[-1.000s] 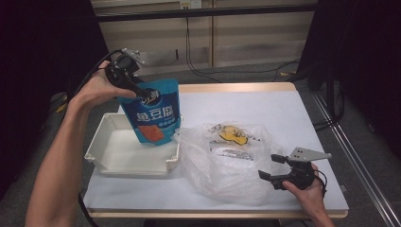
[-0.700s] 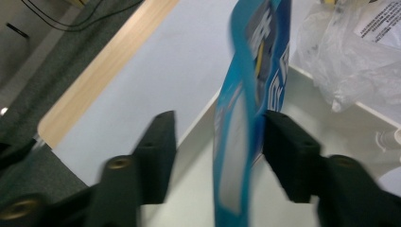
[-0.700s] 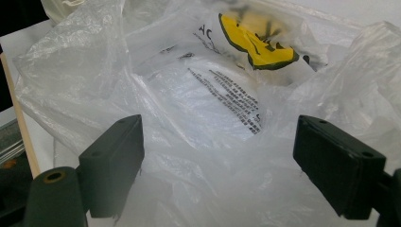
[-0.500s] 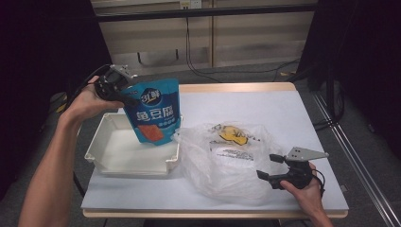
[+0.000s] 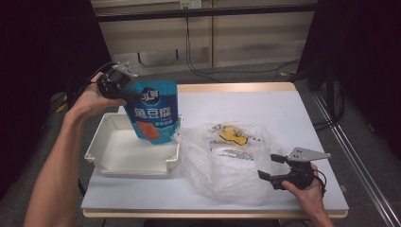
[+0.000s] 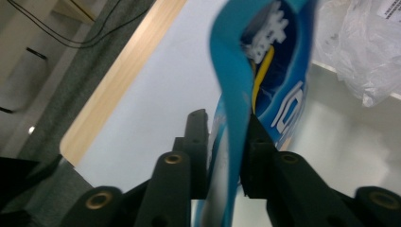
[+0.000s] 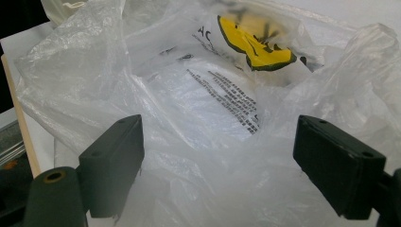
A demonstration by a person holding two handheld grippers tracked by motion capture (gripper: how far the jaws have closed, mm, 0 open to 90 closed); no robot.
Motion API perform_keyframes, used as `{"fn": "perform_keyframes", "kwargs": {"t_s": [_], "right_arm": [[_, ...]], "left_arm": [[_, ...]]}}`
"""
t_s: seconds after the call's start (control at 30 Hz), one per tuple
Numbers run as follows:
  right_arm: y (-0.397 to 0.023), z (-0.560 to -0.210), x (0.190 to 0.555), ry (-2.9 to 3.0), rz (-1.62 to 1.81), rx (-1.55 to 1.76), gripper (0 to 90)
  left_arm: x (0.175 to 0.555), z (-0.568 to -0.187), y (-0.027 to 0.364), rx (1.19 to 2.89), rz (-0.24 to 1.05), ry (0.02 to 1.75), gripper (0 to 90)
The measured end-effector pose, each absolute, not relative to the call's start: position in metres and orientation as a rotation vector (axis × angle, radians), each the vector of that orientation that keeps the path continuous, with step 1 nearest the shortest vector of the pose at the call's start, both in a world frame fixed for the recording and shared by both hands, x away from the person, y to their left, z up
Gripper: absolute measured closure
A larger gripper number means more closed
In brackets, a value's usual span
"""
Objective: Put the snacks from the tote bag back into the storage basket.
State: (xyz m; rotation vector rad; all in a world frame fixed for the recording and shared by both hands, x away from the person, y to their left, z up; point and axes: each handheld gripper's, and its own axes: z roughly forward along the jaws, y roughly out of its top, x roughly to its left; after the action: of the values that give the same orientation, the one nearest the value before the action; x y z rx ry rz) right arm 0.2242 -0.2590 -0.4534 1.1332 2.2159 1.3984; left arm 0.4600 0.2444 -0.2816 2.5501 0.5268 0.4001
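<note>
Presently, at the left of the high view, the left tongs hold the blue snack pouch by its top edge, above the white tray. The left gripper view shows the pouch's edge between the two black jaws, which have just been closing and then easing slightly; both pads appear to press on it. The pouch hangs tilted, its lower end over the tray's far right corner; whether it touches the tray floor cannot be told. Judged from this, the step in hand is setting the pouch into the tray. The next move calls for lowering it until the tray carries its weight, then parting the jaws and drawing the hand clear.

Centre right, the clear plastic bag lies crumpled on the bench, just beside the tray's right wall, with yellow-printed contents inside.

At the right, the right tongs stand wide, jaws either side of the bag's film, gripping nothing. They are placed to steady or take the bag.
</note>
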Motion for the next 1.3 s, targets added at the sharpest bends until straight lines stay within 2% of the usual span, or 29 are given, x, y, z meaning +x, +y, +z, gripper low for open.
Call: {"fn": "perform_keyframes", "kwargs": {"t_s": [0.1,0.2,0.43,0.63,0.7,0.83,1.3], "right_arm": [[-0.258,-0.453,0.224,2.216,1.397,1.133,17.0],[-0.258,-0.453,0.225,2.213,1.398,1.134,17.0],[-0.258,-0.453,0.224,2.213,1.399,1.137,17.0],[-0.259,-0.452,0.223,2.207,1.404,1.133,16.8],[-0.259,-0.452,0.223,2.205,1.405,1.132,16.8],[-0.259,-0.452,0.223,2.202,1.405,1.134,16.6],[-0.260,-0.452,0.223,2.192,1.403,1.133,16.5]], "left_arm": [[0.461,-0.284,0.249,2.515,0.367,0.567,68.3],[0.461,-0.286,0.251,2.497,0.344,0.582,66.1],[0.458,-0.287,0.251,2.435,0.334,0.626,46.0],[0.451,-0.290,0.258,2.352,0.355,0.715,21.1],[0.449,-0.291,0.261,2.326,0.363,0.738,16.5],[0.440,-0.289,0.267,2.279,0.372,0.749,10.6],[0.405,-0.294,0.284,2.205,0.393,0.825,6.0]]}}
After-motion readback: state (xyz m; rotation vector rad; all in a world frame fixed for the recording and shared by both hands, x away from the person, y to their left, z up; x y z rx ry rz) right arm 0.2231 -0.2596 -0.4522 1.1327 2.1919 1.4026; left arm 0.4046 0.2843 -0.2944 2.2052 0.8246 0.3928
